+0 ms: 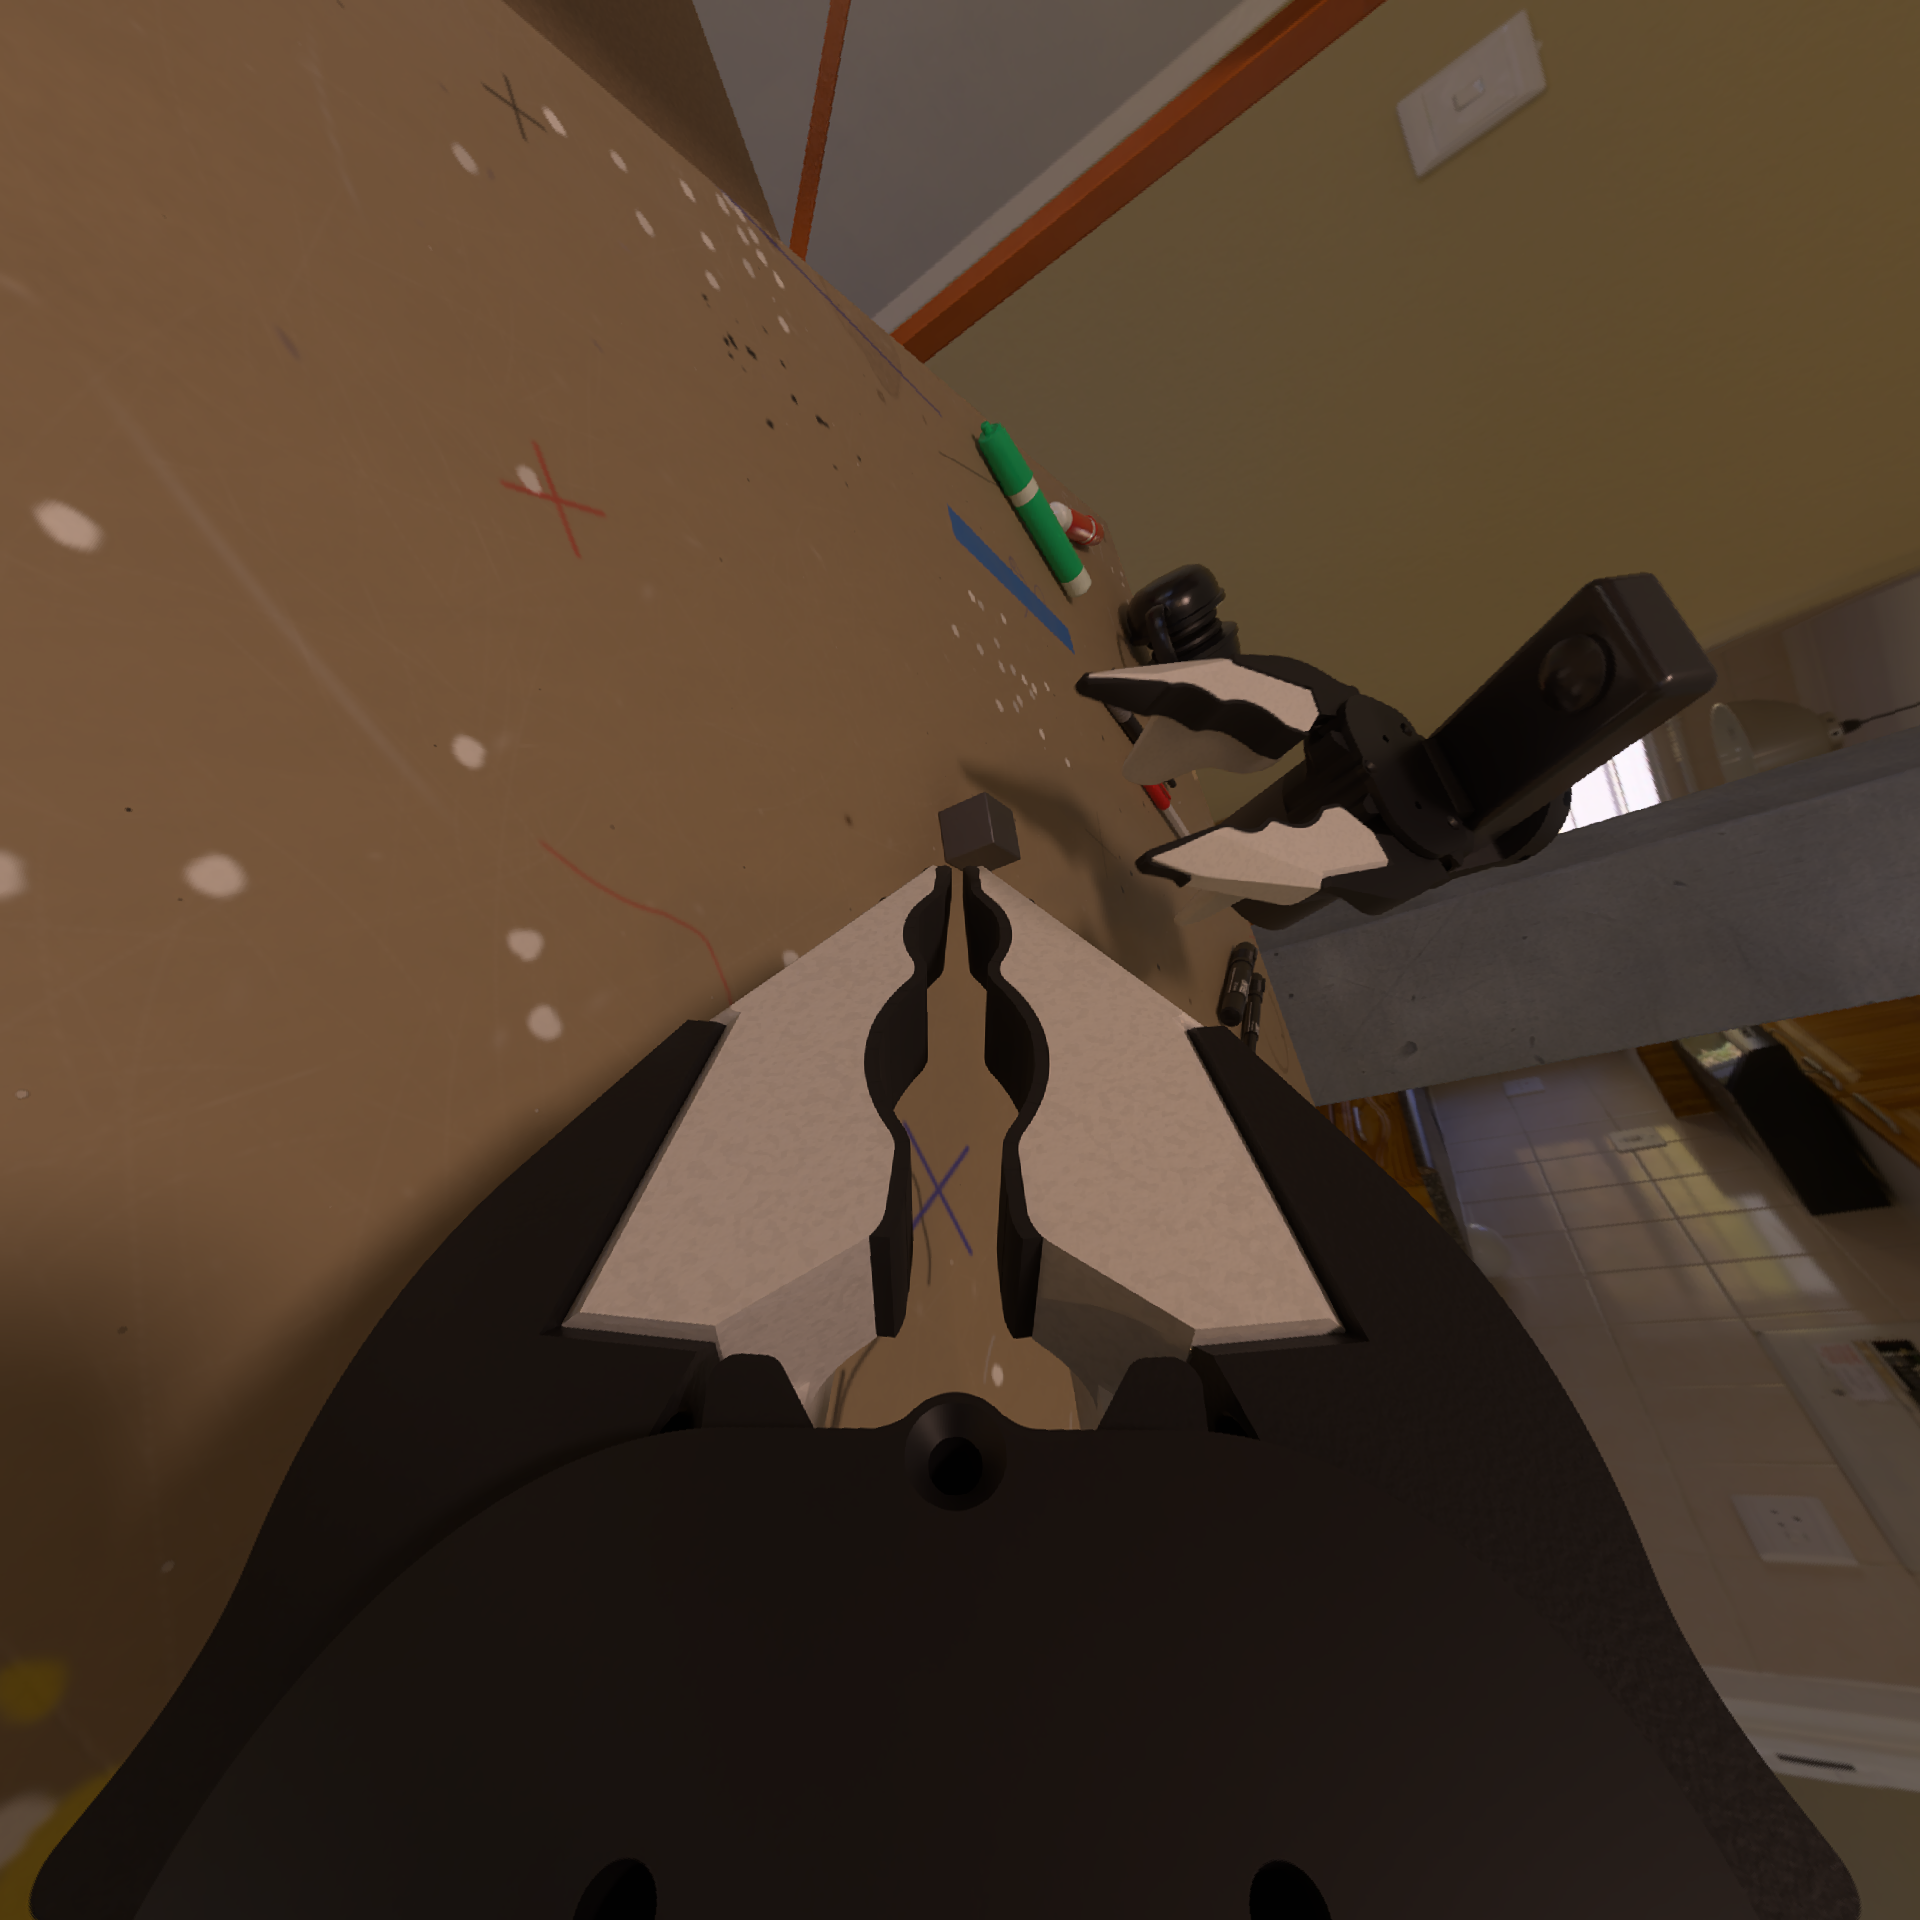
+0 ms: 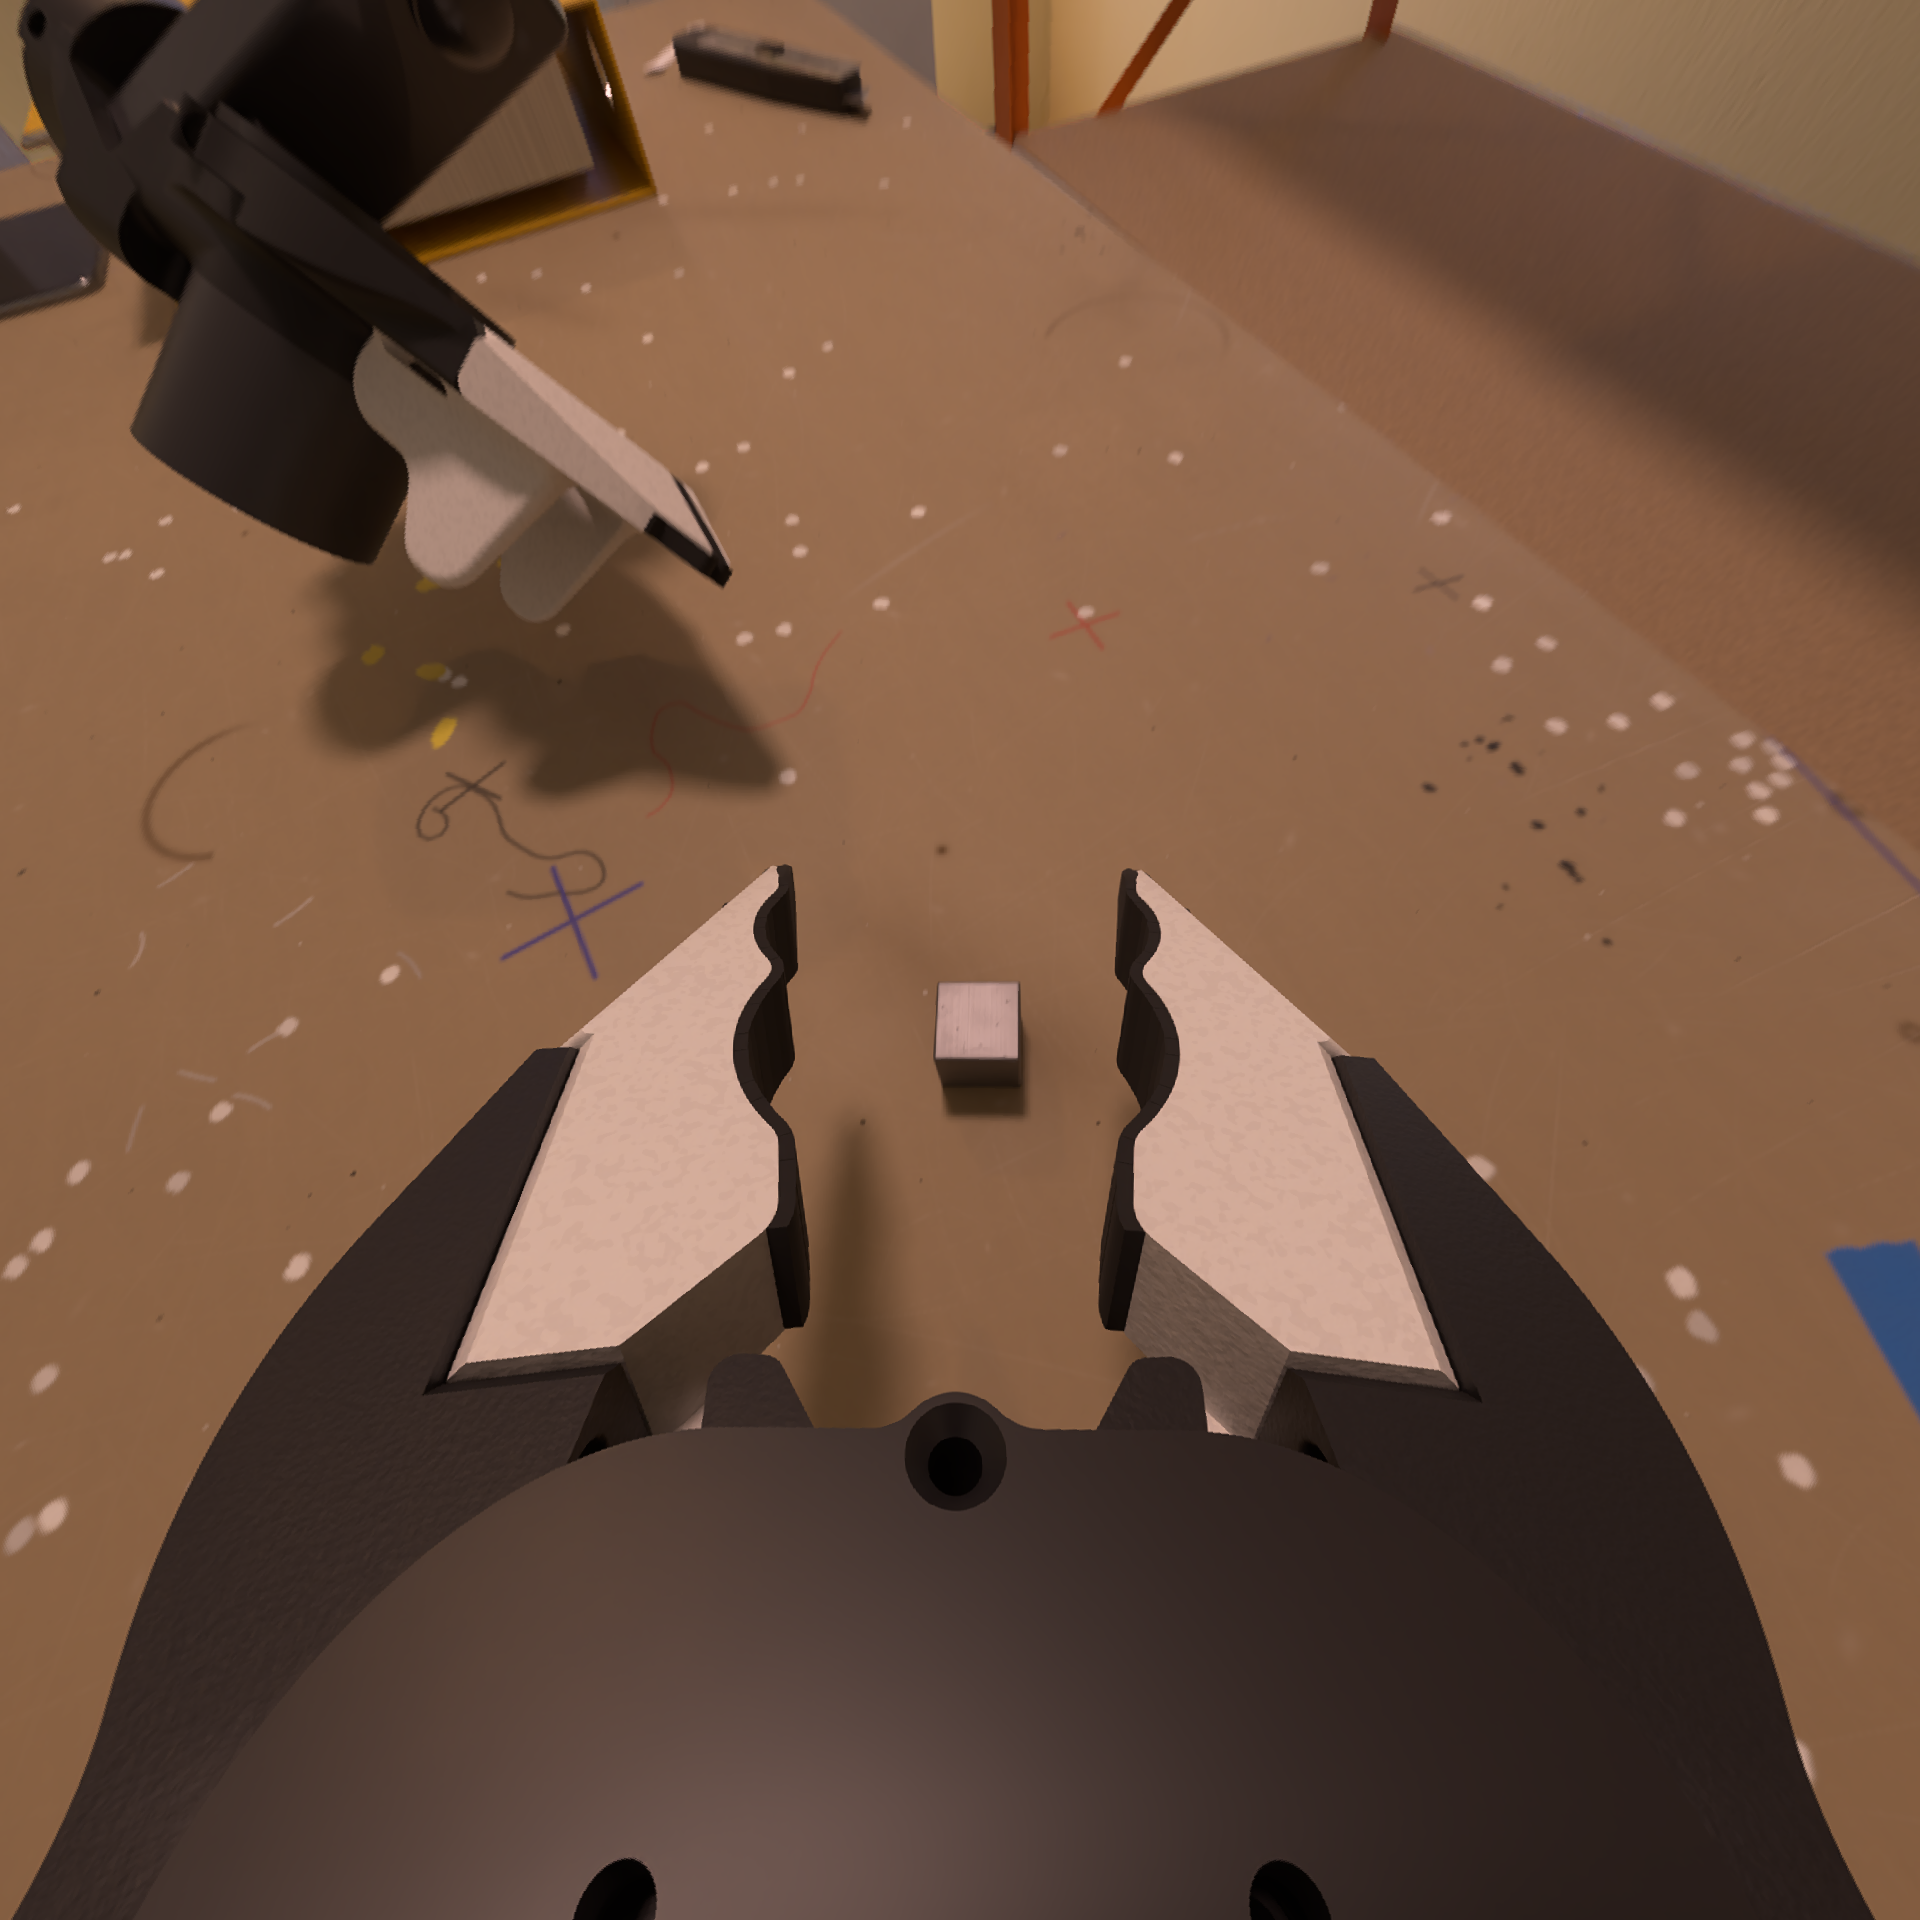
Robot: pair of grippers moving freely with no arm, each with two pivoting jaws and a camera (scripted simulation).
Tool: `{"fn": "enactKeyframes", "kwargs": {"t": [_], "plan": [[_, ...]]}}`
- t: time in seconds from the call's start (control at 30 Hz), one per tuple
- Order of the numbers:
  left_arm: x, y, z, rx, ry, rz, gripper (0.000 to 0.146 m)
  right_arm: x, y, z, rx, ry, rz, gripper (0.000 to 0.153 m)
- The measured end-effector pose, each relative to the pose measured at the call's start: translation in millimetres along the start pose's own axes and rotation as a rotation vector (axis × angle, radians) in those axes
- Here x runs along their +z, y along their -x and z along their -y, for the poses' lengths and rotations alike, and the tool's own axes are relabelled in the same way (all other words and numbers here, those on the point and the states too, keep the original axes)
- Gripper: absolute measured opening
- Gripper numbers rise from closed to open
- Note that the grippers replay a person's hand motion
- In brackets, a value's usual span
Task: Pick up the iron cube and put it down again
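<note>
Your small grey iron cube (image 2: 978,1032) sits flat on the brown, paint-speckled wooden tabletop (image 2: 1039,468), just below the middle of the right wrist view and framed between the two fingers of your right gripper (image 2: 956,883). Those fingers stand wide apart with clear table showing on both sides of the cube; neither pad touches it, and the cube looks to lie a little short of the fingertips, toward the palm. Your left gripper (image 1: 957,873) has its fingers drawn together with only a thin slit between the tips and nothing held; in its own view the cube (image 1: 978,831) appears just beyond those tips, near the centre of the frame. From the right wrist view the left gripper (image 2: 717,566) hangs in the upper left, above its shadow and well apart from the cube. A green marker pen (image 1: 1032,509) and a strip of blue tape (image 1: 1008,577) lie farther off toward the table's edge, clear of the work. As for progress, you appear to be at the approach: the cube is lined up but not gripped, so the closing, the lift and the setting down all remain.
</note>
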State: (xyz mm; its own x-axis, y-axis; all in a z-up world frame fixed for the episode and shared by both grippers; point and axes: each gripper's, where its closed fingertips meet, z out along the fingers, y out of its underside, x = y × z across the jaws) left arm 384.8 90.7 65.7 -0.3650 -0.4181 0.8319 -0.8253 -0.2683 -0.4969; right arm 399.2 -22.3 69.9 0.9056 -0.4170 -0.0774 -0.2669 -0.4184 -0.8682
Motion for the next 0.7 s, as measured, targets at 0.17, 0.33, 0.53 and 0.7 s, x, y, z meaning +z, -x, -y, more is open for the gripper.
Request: {"fn": "enactKeyframes", "kwargs": {"t": [0.17, 0.33, 0.53, 0.7], "plan": [[1, 0, 1, -0.008, -0.007, -0.007, 0.002, 5, 0, -17, -0.021, 0.118, 0.000, 0.064], [-1, -2, 0, -0.004, -0.012, -0.017, 0.002, 11, 4, -28, -0.024, 0.195, 0.005, 0.062], [-4, -4, 1, 0.019, -0.022, -0.027, 0.003, 11, 5, -26, 0.002, 0.187, 0.017, 0.058], [-3, -3, 1, 0.018, -0.021, -0.018, 0.003, 10, 8, -29, 0.011, 0.220, 0.032, 0.054]]}}
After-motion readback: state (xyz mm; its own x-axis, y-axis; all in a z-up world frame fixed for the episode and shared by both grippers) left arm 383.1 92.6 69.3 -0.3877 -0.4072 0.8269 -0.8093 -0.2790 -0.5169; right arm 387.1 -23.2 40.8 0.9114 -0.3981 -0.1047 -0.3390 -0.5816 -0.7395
